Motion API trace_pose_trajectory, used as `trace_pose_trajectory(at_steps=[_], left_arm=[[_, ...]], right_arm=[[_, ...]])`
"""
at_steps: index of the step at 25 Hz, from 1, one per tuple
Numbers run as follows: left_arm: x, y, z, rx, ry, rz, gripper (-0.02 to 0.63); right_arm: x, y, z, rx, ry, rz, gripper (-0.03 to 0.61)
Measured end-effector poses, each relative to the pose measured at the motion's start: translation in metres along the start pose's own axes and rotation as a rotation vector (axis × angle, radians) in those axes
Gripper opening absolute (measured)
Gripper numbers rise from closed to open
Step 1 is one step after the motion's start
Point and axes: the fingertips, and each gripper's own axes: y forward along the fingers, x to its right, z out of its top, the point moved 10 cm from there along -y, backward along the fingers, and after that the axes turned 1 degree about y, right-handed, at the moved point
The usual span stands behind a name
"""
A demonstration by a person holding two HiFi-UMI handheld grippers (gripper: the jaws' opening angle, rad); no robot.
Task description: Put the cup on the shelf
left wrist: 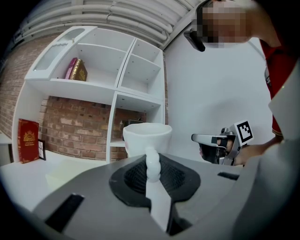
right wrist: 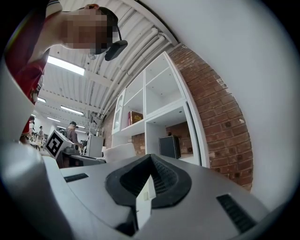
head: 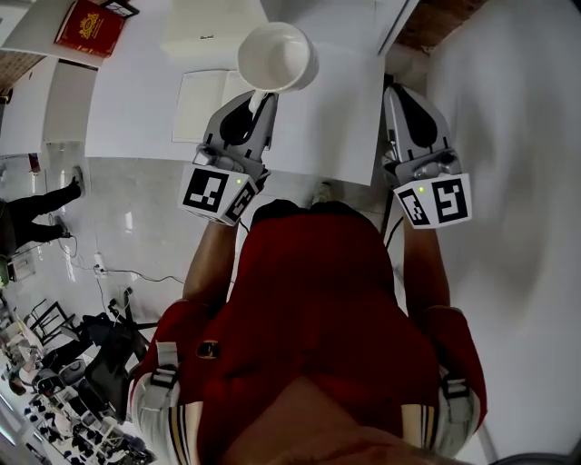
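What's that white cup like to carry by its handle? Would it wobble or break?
It looks like ceramic, so the white cup is probably stiff and breakable. The left gripper pinches only its handle, so it might tip, with its weight hanging out front.

- White ceramic cup (left wrist: 146, 136): its lower body is hidden behind the grey left gripper (left wrist: 152, 161), centre of the left gripper view.
- Red hardcover book with gold print (head: 89, 25), upper left of the head view: print too small to read.
- Dark box (right wrist: 169, 146), middle of the right gripper view: too small to identify.
- Dark clutter (head: 64, 418), lower left of the head view: too small to tell apart.
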Motion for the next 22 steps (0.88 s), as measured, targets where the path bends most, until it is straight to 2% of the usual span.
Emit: trace_pose_trajectory(at_steps=[9, 22], left_arm=[[-0.021, 0.015, -0.004, -0.003, 0.004, -0.012, 0.047], [-0.056, 0.045, -0.012, -0.060, 0.034, -0.079, 0.046]], right_arm=[[0.000, 0.024, -0.003, -0.019, -0.010, 0.016, -0.003], [0.001, 0.049, 0.002, -0.021, -0.028, -0.055, -0.003]])
